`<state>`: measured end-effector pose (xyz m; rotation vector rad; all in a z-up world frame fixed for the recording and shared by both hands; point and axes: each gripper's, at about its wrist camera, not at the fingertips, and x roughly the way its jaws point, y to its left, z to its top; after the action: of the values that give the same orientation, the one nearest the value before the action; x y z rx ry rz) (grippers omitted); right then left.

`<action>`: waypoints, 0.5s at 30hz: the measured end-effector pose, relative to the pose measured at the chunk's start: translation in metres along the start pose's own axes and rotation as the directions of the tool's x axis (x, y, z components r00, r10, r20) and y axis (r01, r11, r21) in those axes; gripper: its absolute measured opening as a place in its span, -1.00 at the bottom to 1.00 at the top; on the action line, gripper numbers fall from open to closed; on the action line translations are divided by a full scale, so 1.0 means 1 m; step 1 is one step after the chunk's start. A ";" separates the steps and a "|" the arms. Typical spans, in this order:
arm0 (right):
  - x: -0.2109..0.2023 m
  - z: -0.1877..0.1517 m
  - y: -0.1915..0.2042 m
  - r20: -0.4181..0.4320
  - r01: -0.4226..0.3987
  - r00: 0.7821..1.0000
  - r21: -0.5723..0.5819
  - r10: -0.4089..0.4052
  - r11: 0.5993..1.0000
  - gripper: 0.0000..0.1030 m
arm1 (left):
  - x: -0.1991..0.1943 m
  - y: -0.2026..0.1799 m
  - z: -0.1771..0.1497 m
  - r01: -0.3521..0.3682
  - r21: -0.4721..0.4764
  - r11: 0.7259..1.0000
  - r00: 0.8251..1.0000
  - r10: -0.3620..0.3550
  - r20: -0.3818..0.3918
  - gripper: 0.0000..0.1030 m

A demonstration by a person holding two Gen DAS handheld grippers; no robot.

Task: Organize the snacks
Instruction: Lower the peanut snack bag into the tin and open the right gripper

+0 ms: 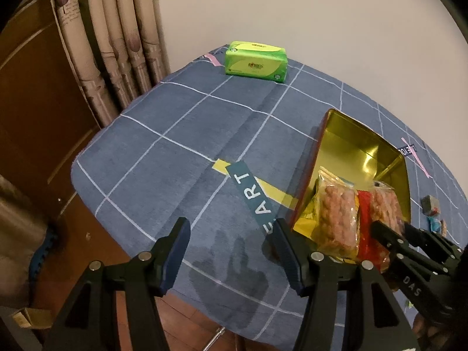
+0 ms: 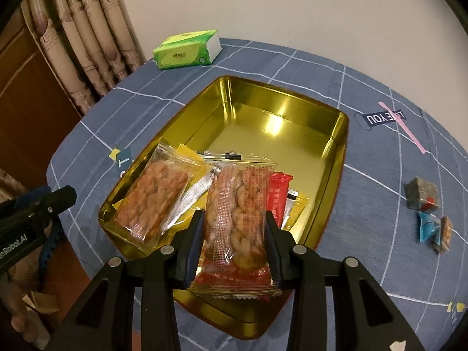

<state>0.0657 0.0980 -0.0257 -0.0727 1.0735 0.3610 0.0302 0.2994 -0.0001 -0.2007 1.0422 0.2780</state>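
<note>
Right wrist view: blue checked table [image 2: 365, 67], then the gold tin [image 2: 340, 146] holding a few snack packets. Right tongs [image 2: 234, 242] clench a clear snack packet [image 2: 234, 204] above the tin's near end; left tongs [image 1: 231, 251] gape, empty, beside the tin.

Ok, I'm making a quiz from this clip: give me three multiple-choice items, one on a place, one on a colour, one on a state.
1. Where is the tissue pack?
A. in the tin
B. on the cloth at the table's far edge
C. on the floor

2. What colour is the tin inside?
A. gold
B. blue
C. white

3. What is the right tool doing?
A. open and empty
B. shut on a clear snack packet
C. gripping the tin's rim

Key: 1 B, it lies near the curtain; 2 A, shiny gold floor and walls; 3 B, both pads press the packet's sides.
</note>
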 end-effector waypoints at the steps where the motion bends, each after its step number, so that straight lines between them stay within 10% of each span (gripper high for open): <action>1: 0.001 0.000 0.000 -0.006 -0.003 1.000 -0.001 0.003 1.000 -0.31 | 0.000 -0.001 0.000 -0.001 0.002 1.000 1.000 0.001 0.000 0.17; 15: 0.006 0.000 0.000 -0.013 -0.011 1.000 0.007 0.011 1.000 -0.28 | 0.003 -0.004 -0.002 -0.005 0.017 1.000 1.000 0.006 -0.005 0.17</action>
<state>0.0686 0.1000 -0.0311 -0.0631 1.0884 0.3674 0.0313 0.2957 -0.0035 -0.1831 1.0503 0.2735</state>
